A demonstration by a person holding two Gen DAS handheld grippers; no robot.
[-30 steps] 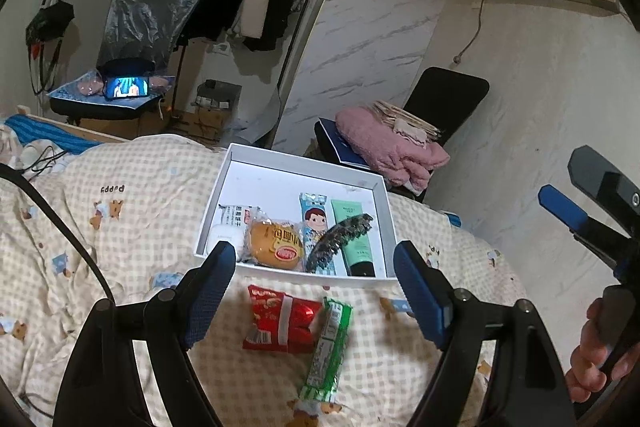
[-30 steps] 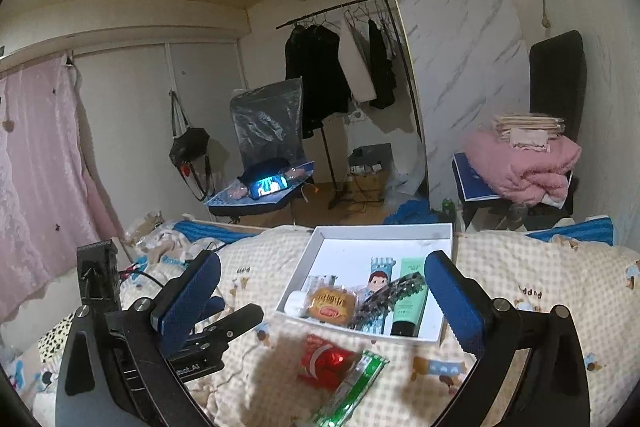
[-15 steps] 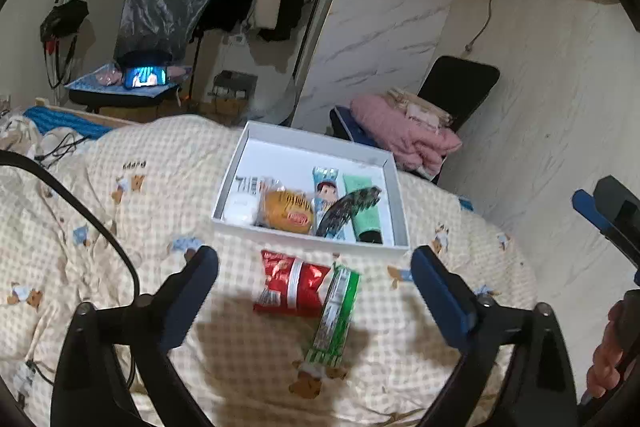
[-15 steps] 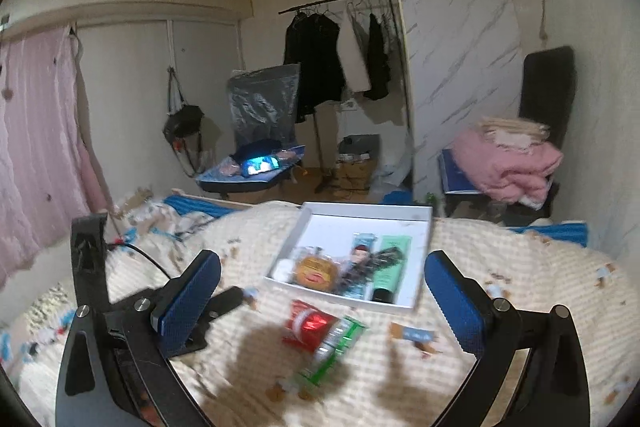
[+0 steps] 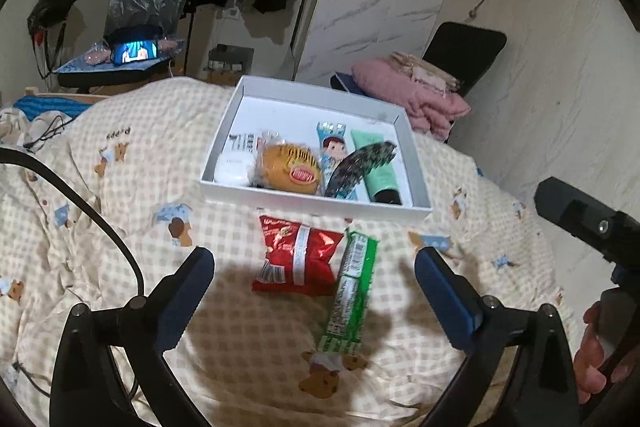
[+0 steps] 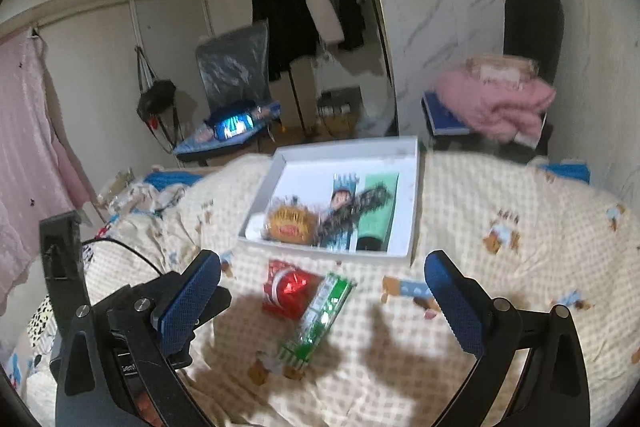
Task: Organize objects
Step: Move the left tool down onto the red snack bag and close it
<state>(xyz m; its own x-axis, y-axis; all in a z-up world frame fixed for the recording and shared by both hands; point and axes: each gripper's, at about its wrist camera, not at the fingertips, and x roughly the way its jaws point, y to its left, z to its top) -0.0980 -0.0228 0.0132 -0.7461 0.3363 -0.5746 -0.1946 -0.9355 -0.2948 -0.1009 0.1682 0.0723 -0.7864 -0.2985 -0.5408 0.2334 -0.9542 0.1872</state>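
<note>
Both the left gripper [image 5: 314, 291] and the right gripper [image 6: 322, 297] hang wide open and empty above the bedspread [image 5: 120, 227]. Nearest lie the green wrapper [image 5: 350, 301] and the red packet [image 5: 298, 257], touching; grip one across its narrow width, clear of its neighbour. Beyond sits the white box [image 5: 416, 171], free toward its far wall.

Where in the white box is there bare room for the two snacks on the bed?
The white box is bare along its far half, behind the bun and green tube. Its near half is crowded. The red packet and green packet lie just before it.
</note>
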